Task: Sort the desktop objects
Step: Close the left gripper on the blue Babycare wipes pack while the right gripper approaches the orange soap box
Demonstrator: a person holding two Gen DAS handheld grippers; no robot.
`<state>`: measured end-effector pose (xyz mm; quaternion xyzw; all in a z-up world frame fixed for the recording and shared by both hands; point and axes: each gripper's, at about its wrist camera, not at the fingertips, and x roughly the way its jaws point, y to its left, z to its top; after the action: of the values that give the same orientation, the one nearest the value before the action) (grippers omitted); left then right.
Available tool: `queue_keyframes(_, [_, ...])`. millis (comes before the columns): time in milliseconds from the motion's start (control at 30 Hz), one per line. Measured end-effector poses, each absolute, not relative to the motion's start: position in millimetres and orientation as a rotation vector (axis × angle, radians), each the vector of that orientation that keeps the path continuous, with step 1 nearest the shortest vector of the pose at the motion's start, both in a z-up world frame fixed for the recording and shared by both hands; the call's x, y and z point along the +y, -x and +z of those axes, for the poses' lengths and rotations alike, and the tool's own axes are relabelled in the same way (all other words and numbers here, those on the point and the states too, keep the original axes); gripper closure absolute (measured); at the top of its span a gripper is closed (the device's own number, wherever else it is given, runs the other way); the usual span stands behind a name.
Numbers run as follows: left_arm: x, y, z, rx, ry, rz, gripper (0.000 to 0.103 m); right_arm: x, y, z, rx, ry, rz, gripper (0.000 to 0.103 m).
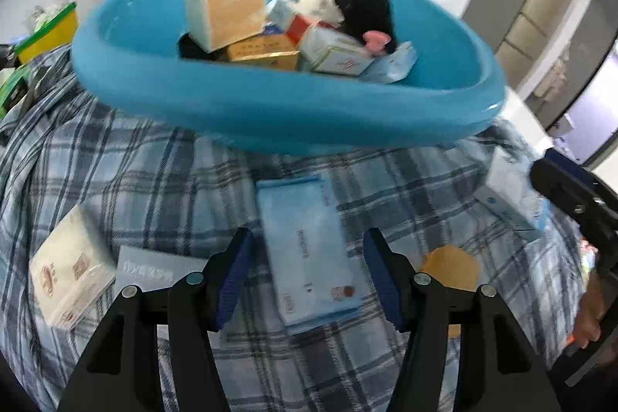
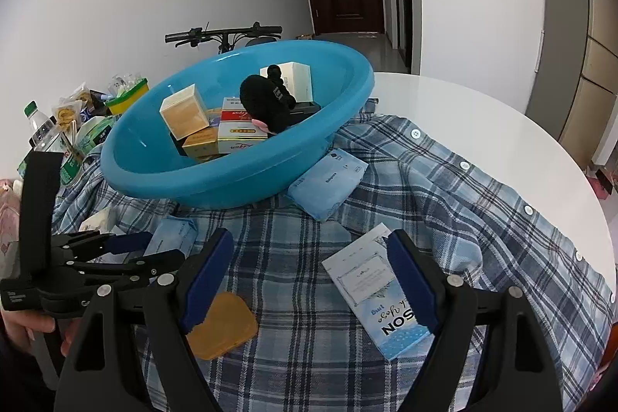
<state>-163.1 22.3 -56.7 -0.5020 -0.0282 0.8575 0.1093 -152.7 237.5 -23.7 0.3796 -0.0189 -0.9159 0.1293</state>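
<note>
A white round table [image 2: 483, 111] carries a plaid shirt [image 2: 444, 203] spread across most of it. On the shirt sits a blue basin [image 2: 216, 180], tilted, with its far rim raised; inside are a cream box [image 1: 226, 8], a gold box [image 1: 266, 55], a white box [image 2: 295, 80], a red-and-white carton [image 2: 239, 120] and a black plush toy [image 1: 367, 10] with a pink bit. Behind the basin stand bicycle handlebars [image 2: 224, 33], and at the table's left edge a yellow tub [image 2: 129, 97], snack packets and a water bottle [image 2: 42, 130] crowd together. Against the basin's near wall leans a blue tissue pack [image 2: 328, 184]. A flat blue pouch [image 1: 309, 253] lies on the shirt between the fingers of the left hand-held gripper [image 1: 309, 277], whose jaws stand apart, untouched by the pads. A cream tissue pack [image 1: 71, 269] and a grey box [image 1: 154, 271] lie to its left. The right hand-held gripper [image 2: 311, 277] is also apart, empty, its right finger over a light-blue leaflet box [image 2: 376, 290]; an orange pad [image 2: 222, 325] lies by its left finger.
</note>
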Motion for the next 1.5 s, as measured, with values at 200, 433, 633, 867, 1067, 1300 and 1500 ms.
queue_keyframes(200, [20,166,-51,-0.129,1.440,2.527,0.059,236,157,-30,-0.058,-1.126,-2.645,0.022])
queue_keyframes(433, [27,168,-50,-0.058,1.428,2.531,0.059,239,157,-32,-0.068,-1.133,-2.647,0.022])
queue_keyframes(633, [29,166,-43,-0.096,1.397,2.499,0.044,240,158,-33,-0.071,-1.141,-2.646,0.022])
queue_keyframes(867, [21,175,-54,-0.129,1.461,2.511,0.041,241,158,-33,-0.067,-1.142,-2.648,0.022])
queue_keyframes(1067, [8,175,-54,-0.125,1.485,2.527,0.034,245,158,-33,-0.075,-1.147,-2.653,0.022])
queue_keyframes(1300, [-1,171,-48,-0.225,1.452,2.530,0.031,244,158,-33,-0.062,-1.153,-2.651,0.022])
queue_keyframes(1500, [36,167,-32,-0.080,1.353,2.487,0.031,241,156,-31,-0.043,-1.150,-2.642,0.022])
